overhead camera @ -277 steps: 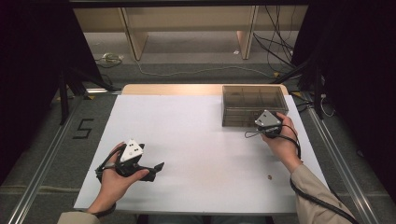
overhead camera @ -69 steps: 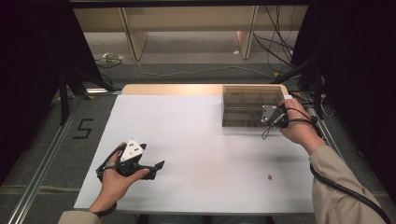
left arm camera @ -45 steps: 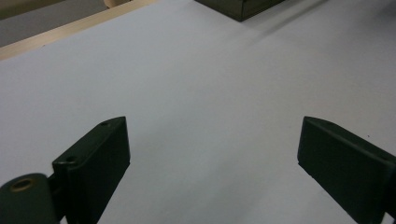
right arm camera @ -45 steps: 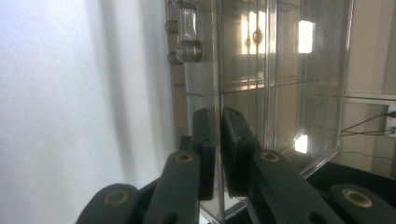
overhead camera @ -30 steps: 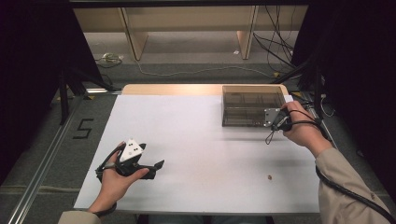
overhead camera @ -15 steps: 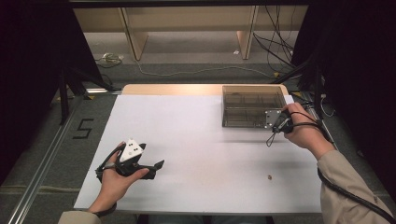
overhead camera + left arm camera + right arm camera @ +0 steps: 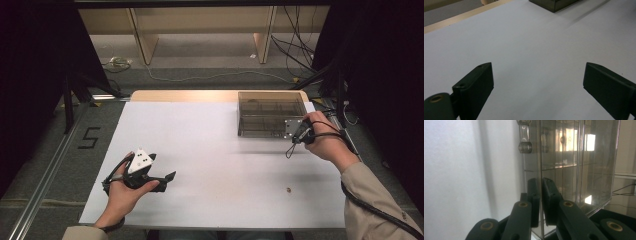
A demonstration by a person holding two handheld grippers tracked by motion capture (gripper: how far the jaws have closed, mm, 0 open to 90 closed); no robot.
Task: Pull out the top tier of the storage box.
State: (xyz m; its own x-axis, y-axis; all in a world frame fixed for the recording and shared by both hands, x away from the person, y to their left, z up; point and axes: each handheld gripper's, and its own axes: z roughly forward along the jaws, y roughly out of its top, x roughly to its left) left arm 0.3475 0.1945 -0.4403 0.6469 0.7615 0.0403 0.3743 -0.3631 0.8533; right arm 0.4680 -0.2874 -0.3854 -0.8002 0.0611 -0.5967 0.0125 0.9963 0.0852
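A: Both grippers? Right gripper point(image 7: 540, 202) state?
B: Pinched tight on near wall of clear compartment box point(image 7: 270, 112), far right of white table point(image 7: 210, 165).
A: Left gripper point(image 7: 537, 85)?
B: Jaws apart, holding nothing, resting near-left.

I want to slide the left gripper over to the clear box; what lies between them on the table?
Nothing. In the high view the white table is bare between the left gripper and the clear box; the left gripper view agrees.
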